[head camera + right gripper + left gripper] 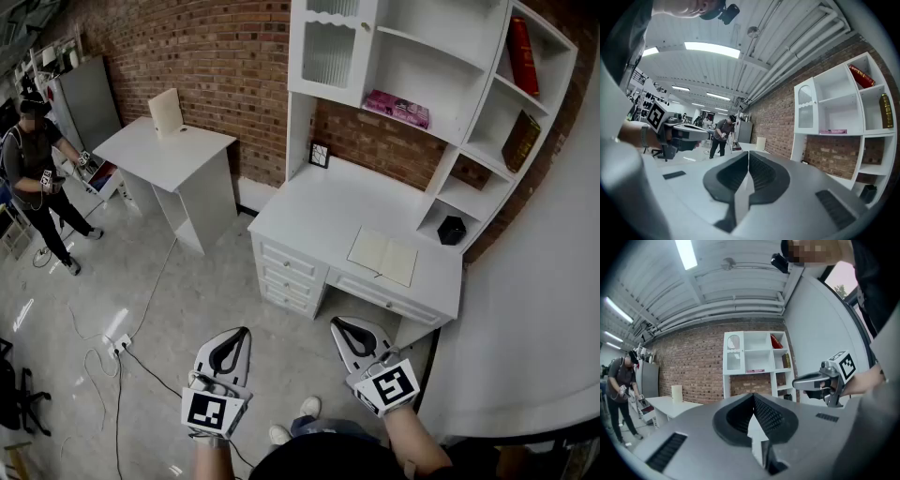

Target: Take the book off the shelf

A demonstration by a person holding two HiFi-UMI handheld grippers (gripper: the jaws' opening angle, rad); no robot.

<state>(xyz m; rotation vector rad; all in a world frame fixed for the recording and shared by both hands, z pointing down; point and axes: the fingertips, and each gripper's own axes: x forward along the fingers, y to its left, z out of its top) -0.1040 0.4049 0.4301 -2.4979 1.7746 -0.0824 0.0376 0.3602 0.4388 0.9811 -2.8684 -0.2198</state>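
Note:
The white desk's shelf unit (469,141) holds a red book (521,54) leaning in the top right compartment. A dark olive book (520,141) stands one compartment lower, and a pink book (397,108) lies flat on the middle shelf. The right gripper view shows the same red book (861,76) and olive book (886,110). My left gripper (242,331) and right gripper (338,324) hover over the floor in front of the desk, well short of the shelves. Both point level towards the desk. Each has its jaws pressed together with nothing between them.
An open notebook (382,256) lies on the desk top (309,216); a small picture frame (320,155) stands at its back. A black object (451,230) sits in the lowest cubby. A second white table (202,150) and a person (33,150) are at left. Cables (122,347) trail over the floor.

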